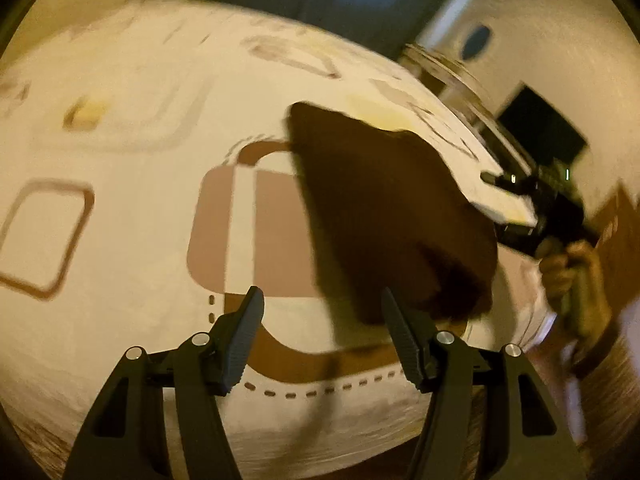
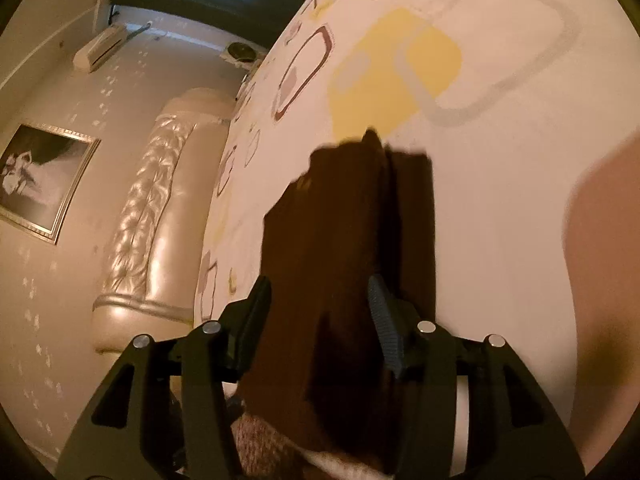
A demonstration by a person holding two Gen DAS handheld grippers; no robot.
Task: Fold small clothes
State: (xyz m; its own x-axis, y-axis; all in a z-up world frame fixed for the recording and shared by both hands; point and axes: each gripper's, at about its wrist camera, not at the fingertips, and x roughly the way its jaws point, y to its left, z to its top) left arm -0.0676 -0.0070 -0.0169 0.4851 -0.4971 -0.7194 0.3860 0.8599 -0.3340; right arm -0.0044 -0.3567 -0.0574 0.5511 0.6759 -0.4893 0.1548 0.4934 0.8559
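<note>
A small dark brown garment lies folded on the patterned white bed sheet, near the bed's right edge. My left gripper hovers just short of its near corner, open, with nothing between its fingers. In the right wrist view the same garment lies as a long dark slab that runs between the fingers of my right gripper. Those jaws stand apart and the pads do not pinch the fabric. A hand holds the right gripper's body at the bed's edge.
A padded cream headboard stands against the wall, with a framed picture and an air conditioner above it. Wooden floor shows beyond the bed's edge. The sheet spreads wide around the garment.
</note>
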